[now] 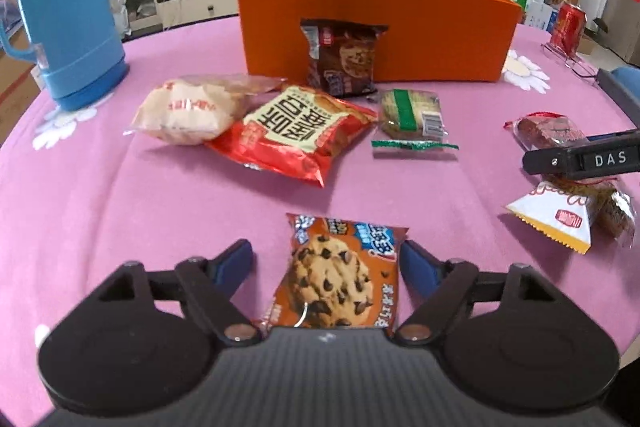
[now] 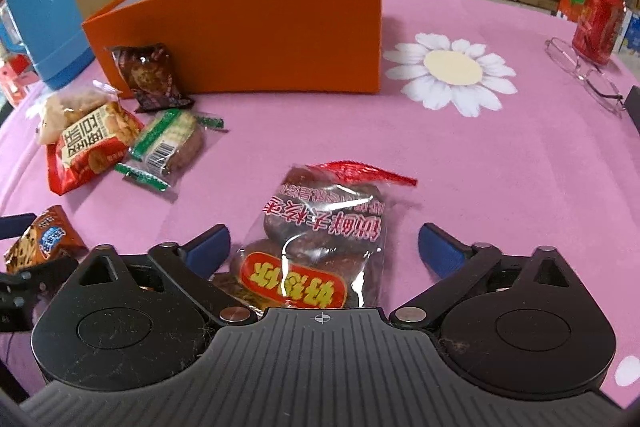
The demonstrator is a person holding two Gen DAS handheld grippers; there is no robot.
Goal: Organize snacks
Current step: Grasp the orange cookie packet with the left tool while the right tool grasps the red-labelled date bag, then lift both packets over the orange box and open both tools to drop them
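Glossy crinkled packets (image 1: 308, 133) strew pink cloth (image 1: 160, 195) before rectangular orange box (image 1: 420, 27).

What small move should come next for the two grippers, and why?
Probably close both. The left gripper straddles the brown chocolate-chip cookie packet, and the right gripper straddles the clear bag of dark red dates; neither visibly grips yet. Both snacks lie outside the orange cardboard box.
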